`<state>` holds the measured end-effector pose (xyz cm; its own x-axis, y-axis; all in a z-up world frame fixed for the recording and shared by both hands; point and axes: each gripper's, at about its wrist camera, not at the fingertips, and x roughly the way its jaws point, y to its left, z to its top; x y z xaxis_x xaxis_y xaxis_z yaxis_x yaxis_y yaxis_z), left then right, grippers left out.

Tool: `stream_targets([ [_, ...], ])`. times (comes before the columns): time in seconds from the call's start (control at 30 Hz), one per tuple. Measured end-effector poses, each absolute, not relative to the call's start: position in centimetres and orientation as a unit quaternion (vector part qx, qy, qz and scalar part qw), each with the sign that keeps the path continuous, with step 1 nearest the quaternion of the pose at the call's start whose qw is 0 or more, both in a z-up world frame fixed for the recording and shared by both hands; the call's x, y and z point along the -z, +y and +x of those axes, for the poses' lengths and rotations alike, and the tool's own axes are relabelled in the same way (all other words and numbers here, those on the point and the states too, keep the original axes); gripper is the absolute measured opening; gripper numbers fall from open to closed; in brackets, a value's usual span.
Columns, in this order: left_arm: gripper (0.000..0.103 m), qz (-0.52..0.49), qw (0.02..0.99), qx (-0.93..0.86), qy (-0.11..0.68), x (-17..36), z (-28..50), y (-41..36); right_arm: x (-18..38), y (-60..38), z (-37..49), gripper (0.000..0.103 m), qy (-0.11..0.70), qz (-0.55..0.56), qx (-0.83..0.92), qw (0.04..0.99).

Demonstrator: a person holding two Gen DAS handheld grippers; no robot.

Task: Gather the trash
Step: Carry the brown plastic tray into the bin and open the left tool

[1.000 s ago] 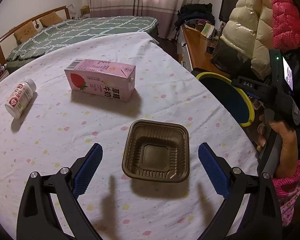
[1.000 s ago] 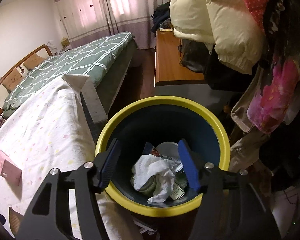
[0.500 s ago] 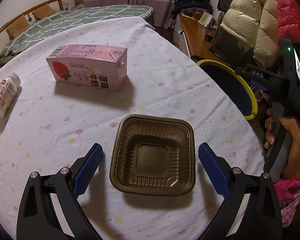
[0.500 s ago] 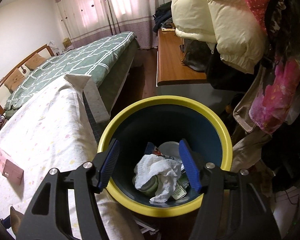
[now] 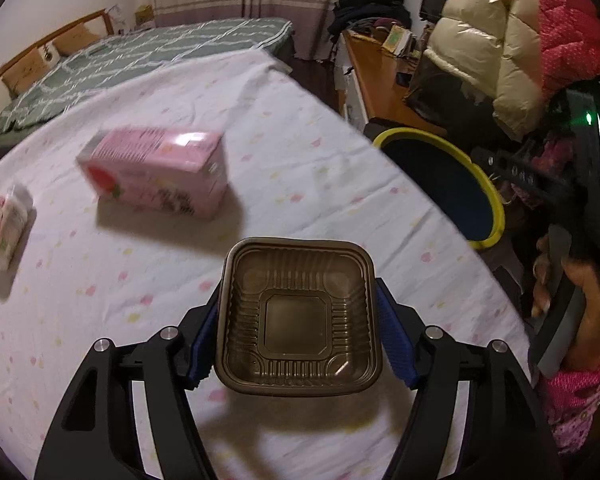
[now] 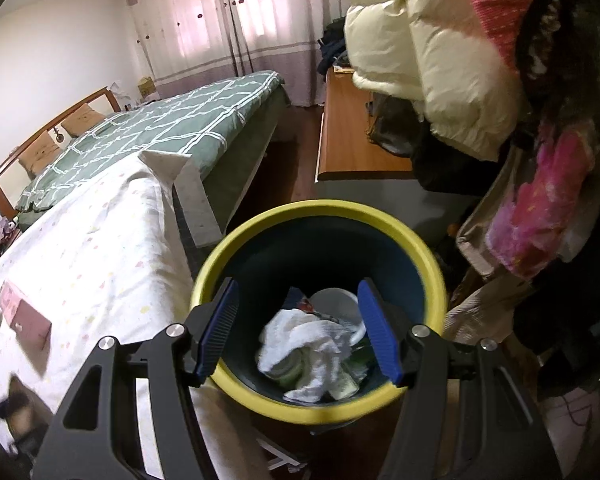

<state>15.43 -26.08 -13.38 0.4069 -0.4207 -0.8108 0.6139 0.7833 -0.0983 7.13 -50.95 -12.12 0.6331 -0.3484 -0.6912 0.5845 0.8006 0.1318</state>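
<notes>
A brown plastic tray (image 5: 296, 316) sits between the blue pads (image 5: 392, 340) of my left gripper (image 5: 296, 344). The jaws are closing, and both pads touch the tray's sides. Behind it on the dotted tablecloth (image 5: 300, 128) lie a pink milk carton (image 5: 156, 172) and a white bottle (image 5: 4, 224). My right gripper (image 6: 298, 328) hangs open over the yellow-rimmed bin (image 6: 320, 210) with nothing between its fingers. Crumpled white tissue (image 6: 312, 344) and other trash lie in the bin. The bin (image 5: 488, 200) stands just off the table's right edge.
A person's hand (image 5: 580, 292) holds the right gripper's handle beside the table. A green bed (image 6: 172, 120) lies behind the table. A wooden desk (image 6: 348, 136) and hanging coats (image 6: 440, 60) crowd the right side behind the bin.
My left gripper moved forward over the tray and its jaws came in from wide apart to the tray's sides. The right gripper stayed over the bin.
</notes>
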Motion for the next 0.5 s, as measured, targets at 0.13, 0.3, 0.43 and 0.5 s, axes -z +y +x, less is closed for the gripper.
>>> stream_targets([
  [0.13,0.068,0.12,0.832,0.327,0.431,12.0,15.6,-28.6,11.9,-52.0,4.8,0.059,0.335,0.174,0.267,0.887],
  [0.3,0.068,0.134,0.824,0.354,0.42,10.9,16.1,-33.2,11.6,-53.2,1.8,0.059,0.328,0.18,0.271,0.887],
  [0.43,0.068,0.145,0.812,0.377,0.42,10.7,16.4,-37.5,11.5,-53.8,-0.2,0.059,0.325,0.183,0.275,0.886],
  [0.5,0.068,0.149,0.804,0.391,0.423,10.8,16.7,-39.7,11.6,-54.2,-1.3,0.059,0.323,0.19,0.275,0.885],
])
